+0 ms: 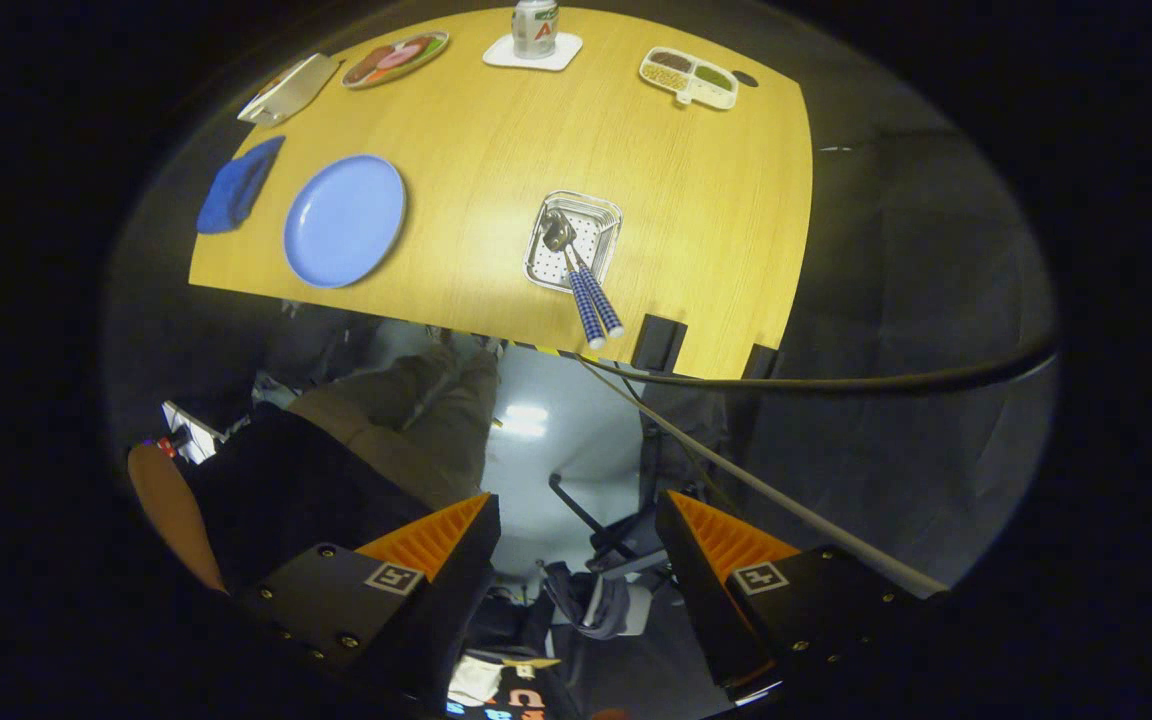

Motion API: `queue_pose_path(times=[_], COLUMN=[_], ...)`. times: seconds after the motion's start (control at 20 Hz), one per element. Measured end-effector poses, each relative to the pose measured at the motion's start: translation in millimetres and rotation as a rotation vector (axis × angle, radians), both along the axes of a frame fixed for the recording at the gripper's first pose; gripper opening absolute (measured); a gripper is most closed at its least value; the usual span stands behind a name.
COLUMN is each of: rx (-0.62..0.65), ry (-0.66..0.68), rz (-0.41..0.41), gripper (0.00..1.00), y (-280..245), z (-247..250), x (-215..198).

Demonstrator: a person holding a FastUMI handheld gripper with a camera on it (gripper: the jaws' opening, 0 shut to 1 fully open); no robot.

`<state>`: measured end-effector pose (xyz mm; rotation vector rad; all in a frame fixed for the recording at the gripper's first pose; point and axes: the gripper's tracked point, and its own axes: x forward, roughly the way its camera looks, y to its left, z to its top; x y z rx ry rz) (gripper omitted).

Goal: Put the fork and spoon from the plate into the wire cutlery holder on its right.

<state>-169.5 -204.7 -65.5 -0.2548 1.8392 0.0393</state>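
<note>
Hanging well back from the wooden table (496, 130), the gripper (576, 560) gapes wide and empty, its job apparently done: the checked-handled fork and spoon (591, 300) rest together in the wire cutlery holder (604, 215), apart from the bare blue plate (344, 220).

We see a light wooden surface (556, 130) ringed by dark booth walls (916, 260). Below it, pale glossy floor (536, 440) reflects an overhead light; what may be a chair base (586, 520) stands there.
</note>
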Motion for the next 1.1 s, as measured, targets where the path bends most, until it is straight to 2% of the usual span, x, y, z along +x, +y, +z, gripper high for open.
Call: queue_pose_path(times=[0.2, 0.45, 0.75, 0.9, 1.1], rx=[0.074, 0.179, 0.246, 0.212, 0.24], ry=[-0.256, -0.766, -1.325, -1.5, -1.708], rz=[-0.095, -0.135, -0.116, -0.063, -0.085], gripper=[0.97, 0.97, 0.97, 0.97, 0.96], y=[12, 60, 96, 103, 128], z=[-5, -6, 36, 65, 97], x=[-15, 32, 77, 89, 107])
